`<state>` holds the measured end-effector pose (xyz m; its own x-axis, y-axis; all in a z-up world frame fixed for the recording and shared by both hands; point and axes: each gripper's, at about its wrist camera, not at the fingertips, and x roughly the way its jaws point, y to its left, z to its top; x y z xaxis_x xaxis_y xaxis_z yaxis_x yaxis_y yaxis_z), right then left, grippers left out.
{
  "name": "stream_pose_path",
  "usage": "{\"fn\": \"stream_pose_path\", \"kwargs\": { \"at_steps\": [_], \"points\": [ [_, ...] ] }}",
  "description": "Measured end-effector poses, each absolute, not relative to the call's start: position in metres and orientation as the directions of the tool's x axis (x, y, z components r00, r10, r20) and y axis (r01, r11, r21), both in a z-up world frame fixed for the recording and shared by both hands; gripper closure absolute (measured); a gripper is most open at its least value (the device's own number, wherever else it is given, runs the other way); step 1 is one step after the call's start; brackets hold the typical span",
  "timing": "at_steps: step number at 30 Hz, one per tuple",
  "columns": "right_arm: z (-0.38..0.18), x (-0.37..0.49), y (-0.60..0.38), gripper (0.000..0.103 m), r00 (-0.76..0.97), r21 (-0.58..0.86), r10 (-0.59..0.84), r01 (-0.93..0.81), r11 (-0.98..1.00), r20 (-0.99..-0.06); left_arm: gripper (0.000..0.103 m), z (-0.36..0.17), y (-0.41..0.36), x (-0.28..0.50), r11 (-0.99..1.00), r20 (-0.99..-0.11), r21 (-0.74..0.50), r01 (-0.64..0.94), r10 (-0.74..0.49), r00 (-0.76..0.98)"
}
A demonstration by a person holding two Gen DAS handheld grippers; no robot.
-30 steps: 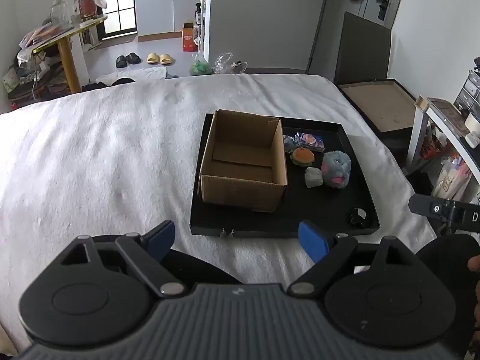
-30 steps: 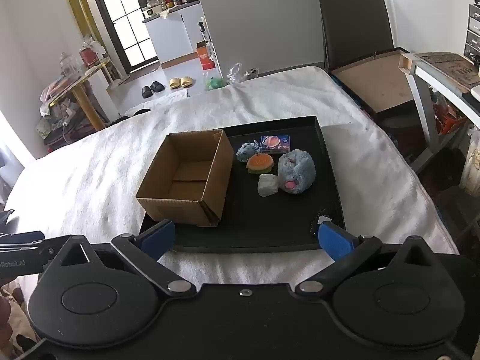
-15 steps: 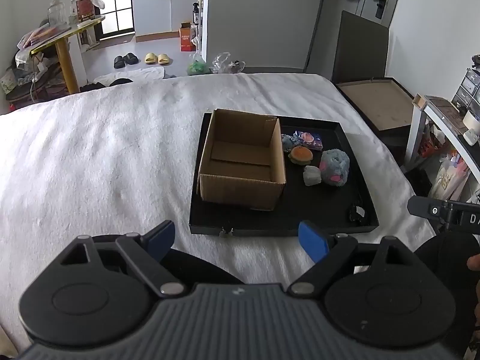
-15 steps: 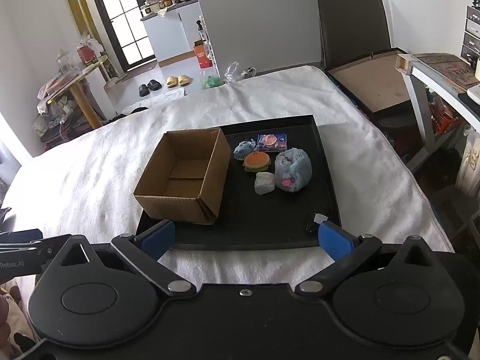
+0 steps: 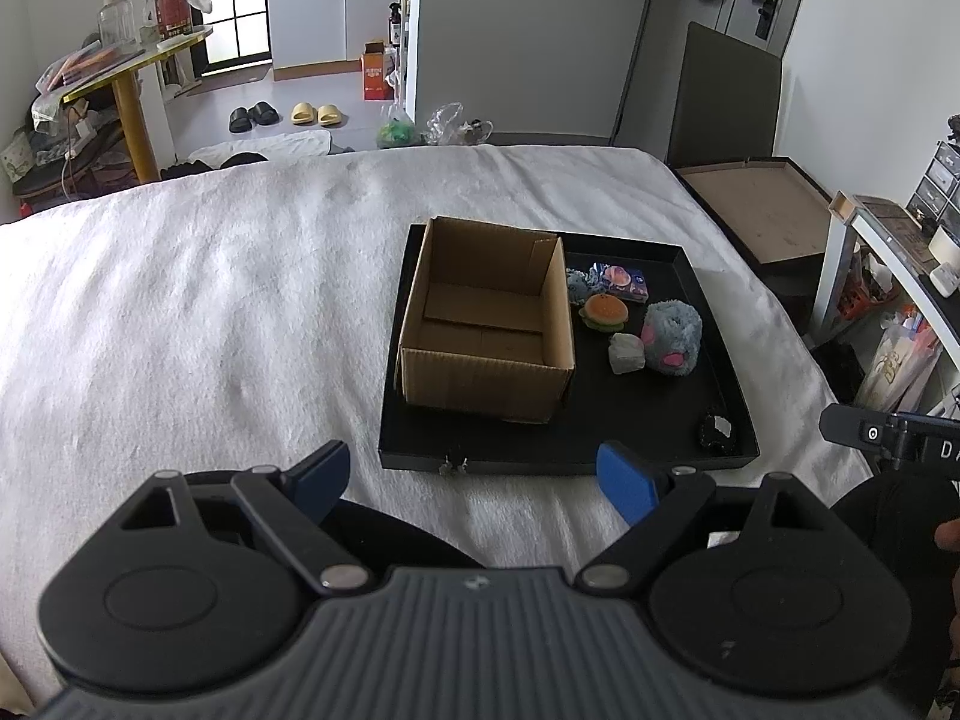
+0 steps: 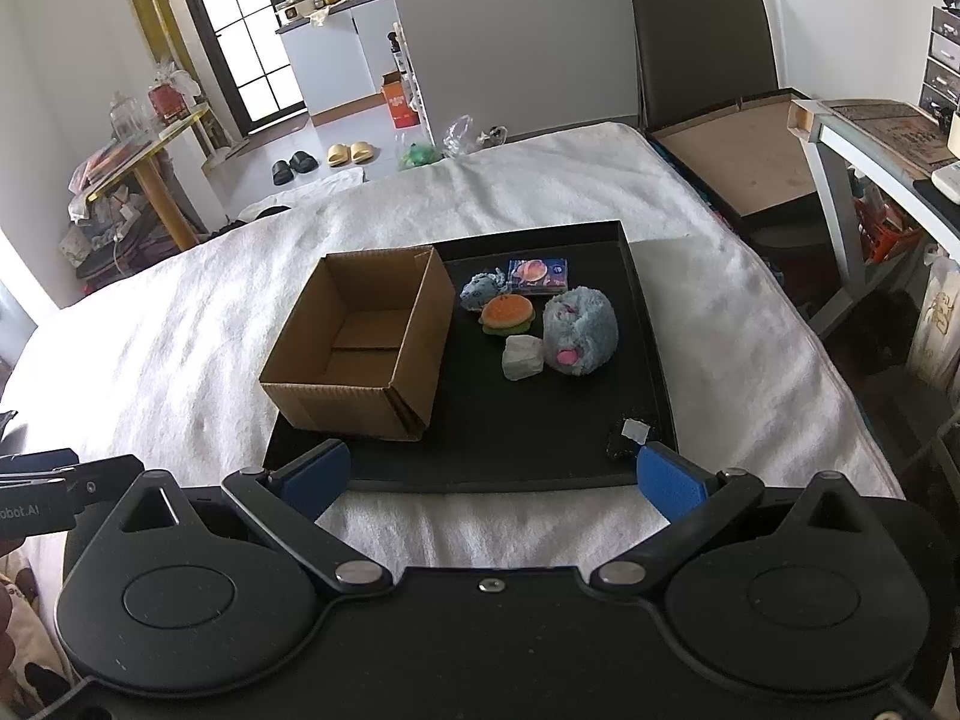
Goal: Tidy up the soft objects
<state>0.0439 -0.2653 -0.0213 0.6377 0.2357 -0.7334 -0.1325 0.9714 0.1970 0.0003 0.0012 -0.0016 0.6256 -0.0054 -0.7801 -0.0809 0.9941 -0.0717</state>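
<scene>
1. While both the left tongs point(image 5: 474, 480) and right tongs point(image 6: 489, 477) hang wide open and empty over the bed point(image 5: 210, 312), nothing is gripped.
2. The soft toys point(image 6: 576, 330) lie on the black tray's point(image 6: 651, 330) right half, beside the cardboard box point(image 6: 360, 354).

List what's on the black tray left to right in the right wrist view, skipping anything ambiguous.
cardboard box → burger plush → big blue fuzzy plush → small black item with a white tag. Left out for overlapping in order: the small blue plush, the printed packet and the white lump.
</scene>
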Motion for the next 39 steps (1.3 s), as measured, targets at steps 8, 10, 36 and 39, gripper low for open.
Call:
{"fn": "stream_pose_path", "kwargs": {
  "at_steps": [8,10,36,39],
  "points": [
    [-0.0229,0.0439,-0.2652,0.0,0.637,0.192,0.228,-0.126,0.973,-0.737,0.015,-0.0015,0.0014,0.0003,0.994,-0.78,-0.073,-0.082,-0.006,0.625],
    [-0.0239,0.0439,-0.2657,0.0,0.635,0.194,0.228,-0.123,0.973,-0.738,0.015,-0.0014,0.0014,0.0006,0.994,-0.781,-0.072,-0.081,-0.005,0.625],
    [-0.0261,0.0422,-0.2661,0.0,0.633,0.203,0.236,-0.126,0.971,-0.738,0.015,-0.0037,0.002,0.0021,0.994,-0.784,-0.073,-0.084,-0.005,0.621],
    [-0.0253,0.0412,-0.2653,0.0,0.632,0.206,0.24,-0.129,0.97,-0.736,0.015,-0.0036,0.0044,0.0022,0.993,-0.78,-0.078,-0.088,-0.006,0.625]
  ]
}}
